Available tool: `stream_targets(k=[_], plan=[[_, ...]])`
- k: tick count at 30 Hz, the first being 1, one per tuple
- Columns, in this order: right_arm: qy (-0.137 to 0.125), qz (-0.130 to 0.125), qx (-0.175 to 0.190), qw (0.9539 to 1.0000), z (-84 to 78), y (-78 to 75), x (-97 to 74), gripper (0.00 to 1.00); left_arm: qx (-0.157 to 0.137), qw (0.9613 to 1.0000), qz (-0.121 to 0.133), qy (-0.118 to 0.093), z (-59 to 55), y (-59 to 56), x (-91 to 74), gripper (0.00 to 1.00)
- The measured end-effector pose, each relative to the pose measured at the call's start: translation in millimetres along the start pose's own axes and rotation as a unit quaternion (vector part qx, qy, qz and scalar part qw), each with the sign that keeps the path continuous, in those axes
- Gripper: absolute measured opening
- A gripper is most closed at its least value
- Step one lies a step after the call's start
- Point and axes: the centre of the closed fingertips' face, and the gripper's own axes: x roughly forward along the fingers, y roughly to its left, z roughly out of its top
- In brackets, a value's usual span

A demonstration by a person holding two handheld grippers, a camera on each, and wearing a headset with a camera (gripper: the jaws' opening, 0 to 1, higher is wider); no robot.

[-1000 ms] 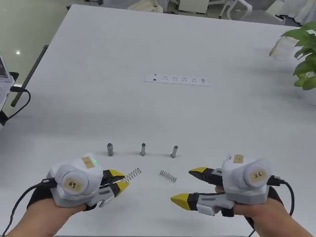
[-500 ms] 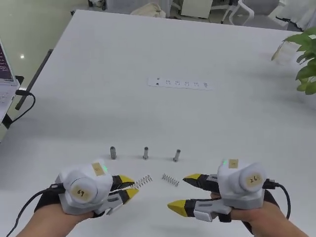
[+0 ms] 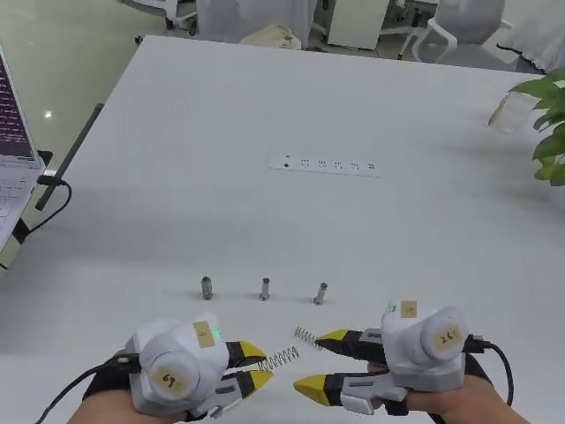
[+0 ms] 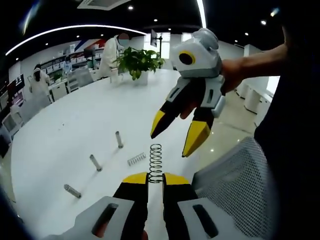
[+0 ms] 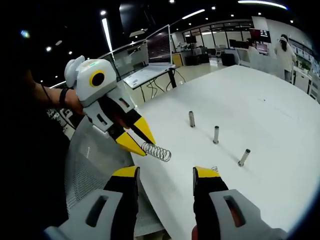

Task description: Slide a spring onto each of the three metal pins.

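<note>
The left hand-held gripper (image 3: 262, 365) has a handwritten number on the round cap (image 3: 169, 382) at its rear, which reads 69. The right hand-held gripper (image 3: 311, 362) has the same kind of marking on its own rear cap (image 3: 448, 336), which reads 26. Each carries a small tan sticker on top, just ahead of the cap. The marks on the left sticker (image 3: 204, 333) and the right sticker (image 3: 408, 309) are too small to read. Well to the left of the left hand-held gripper, a laptop (image 3: 13, 132) screen shows lines of text too blurred to read.

Shiny metal pins (image 3: 265, 289); seemingly matt table (image 3: 221, 115)
</note>
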Motion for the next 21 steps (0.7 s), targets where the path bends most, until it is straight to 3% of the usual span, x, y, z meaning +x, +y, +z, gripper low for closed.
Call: stream_targets(k=[10,17,21], plan=[[-0.001,0.032,-0.012,0.9994,-0.4,10.0,0.6,0.33,0.035,0.9991,-0.025,-0.001,9.8,-15.8,4.0,0.02],[-0.010,0.050,-0.007,0.9987,2.3,16.8,-0.7,0.19,0.053,0.9981,-0.031,0.006,9.7,-16.0,6.1,0.02],[-0.014,0.048,-0.004,0.9987,3.1,15.4,-1.2,0.17,0.058,0.9977,-0.034,0.008,9.9,-15.5,5.6,0.02]])
